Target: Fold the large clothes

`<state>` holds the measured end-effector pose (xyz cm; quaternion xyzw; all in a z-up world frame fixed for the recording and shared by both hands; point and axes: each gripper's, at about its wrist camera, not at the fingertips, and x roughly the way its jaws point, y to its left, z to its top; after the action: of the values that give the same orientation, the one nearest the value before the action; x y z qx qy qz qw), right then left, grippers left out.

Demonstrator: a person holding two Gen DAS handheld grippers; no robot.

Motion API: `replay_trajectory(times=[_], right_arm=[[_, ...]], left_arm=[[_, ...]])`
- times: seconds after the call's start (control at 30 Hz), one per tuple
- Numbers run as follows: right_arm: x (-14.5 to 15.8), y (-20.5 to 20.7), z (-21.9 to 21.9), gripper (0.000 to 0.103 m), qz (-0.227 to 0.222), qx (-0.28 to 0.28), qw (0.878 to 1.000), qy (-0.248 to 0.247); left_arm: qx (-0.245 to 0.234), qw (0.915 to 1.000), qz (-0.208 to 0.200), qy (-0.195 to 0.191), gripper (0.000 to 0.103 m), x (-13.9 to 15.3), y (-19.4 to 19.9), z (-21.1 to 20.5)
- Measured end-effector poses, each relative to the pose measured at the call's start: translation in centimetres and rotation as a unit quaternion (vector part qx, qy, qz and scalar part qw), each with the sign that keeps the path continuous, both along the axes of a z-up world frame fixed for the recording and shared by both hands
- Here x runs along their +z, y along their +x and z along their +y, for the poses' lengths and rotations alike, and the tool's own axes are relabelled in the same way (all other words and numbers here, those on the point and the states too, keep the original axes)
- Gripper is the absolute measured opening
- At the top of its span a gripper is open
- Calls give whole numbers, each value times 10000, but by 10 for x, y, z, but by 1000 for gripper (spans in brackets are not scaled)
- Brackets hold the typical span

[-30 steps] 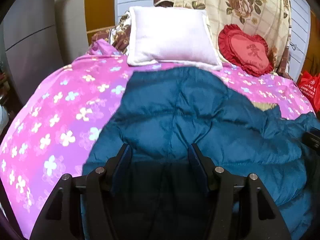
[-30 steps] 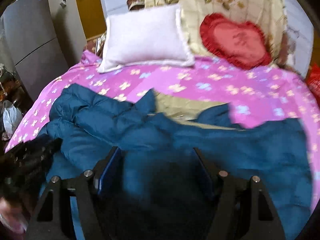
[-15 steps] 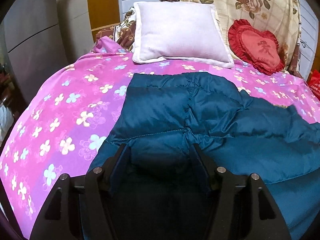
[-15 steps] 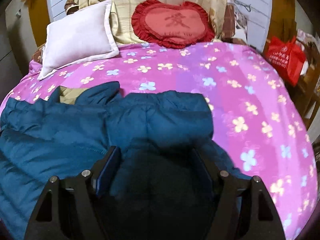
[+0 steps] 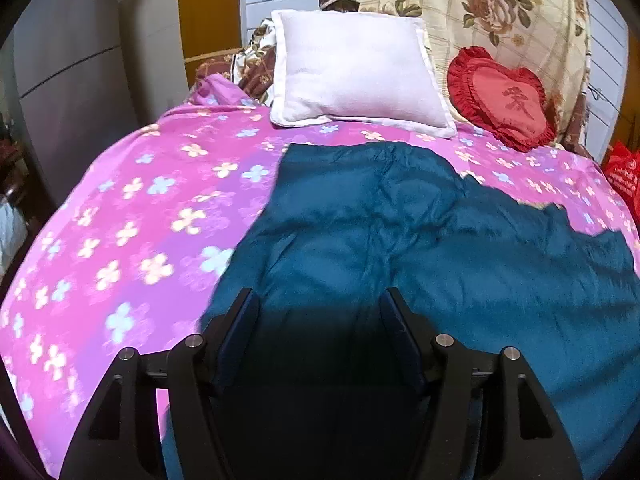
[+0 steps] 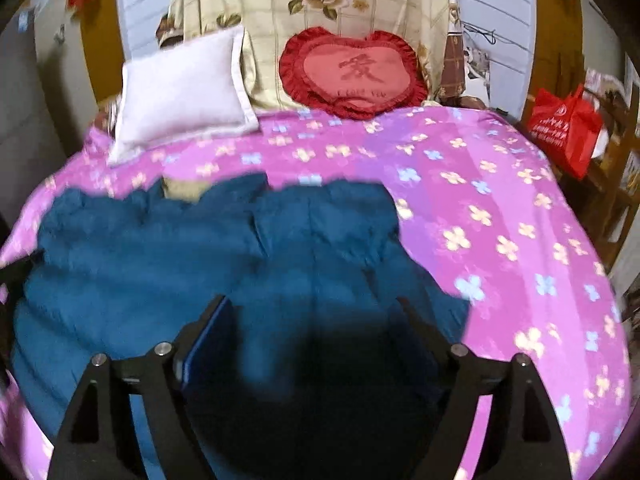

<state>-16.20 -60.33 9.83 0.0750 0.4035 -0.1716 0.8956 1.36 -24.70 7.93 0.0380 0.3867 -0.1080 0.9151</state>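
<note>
A large teal puffer jacket (image 5: 420, 236) lies spread on the pink flowered bedspread (image 5: 132, 224). In the left wrist view its left edge runs up toward the pillow. My left gripper (image 5: 320, 312) is open, fingers wide apart just above the jacket's near left part. In the right wrist view the jacket (image 6: 200, 248) covers the left and middle of the bed, with a bit of tan lining (image 6: 182, 190) at its far edge. My right gripper (image 6: 316, 316) is open above the jacket's near right part. Neither holds cloth.
A white pillow (image 5: 356, 72) and a red heart cushion (image 5: 504, 96) lean against a floral blanket at the bed's head. A red bag (image 6: 564, 128) hangs off the right side. Grey cabinets (image 5: 68, 80) stand to the left. Bare bedspread (image 6: 512, 240) lies right of the jacket.
Both grippers have pulled back and risen slightly. The jacket now lies flatter and more spread out. The right view has swung to the right side of the bed.
</note>
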Motion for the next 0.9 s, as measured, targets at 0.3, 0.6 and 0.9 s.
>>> replay_trajectory(times=[0.3, 0.6, 0.9], right_arm=[[9, -24, 19, 88, -57, -33, 10000, -61], [10, -67, 35, 88, 17, -206, 9997, -112], [-24, -75, 3, 89, 358, -644, 9964, 427]], left_arm=[[102, 9991, -203, 353, 46, 20, -69, 38], [178, 9995, -250, -79, 46, 15, -83, 62], [270, 9993, -45, -262, 46, 3, -65, 68]])
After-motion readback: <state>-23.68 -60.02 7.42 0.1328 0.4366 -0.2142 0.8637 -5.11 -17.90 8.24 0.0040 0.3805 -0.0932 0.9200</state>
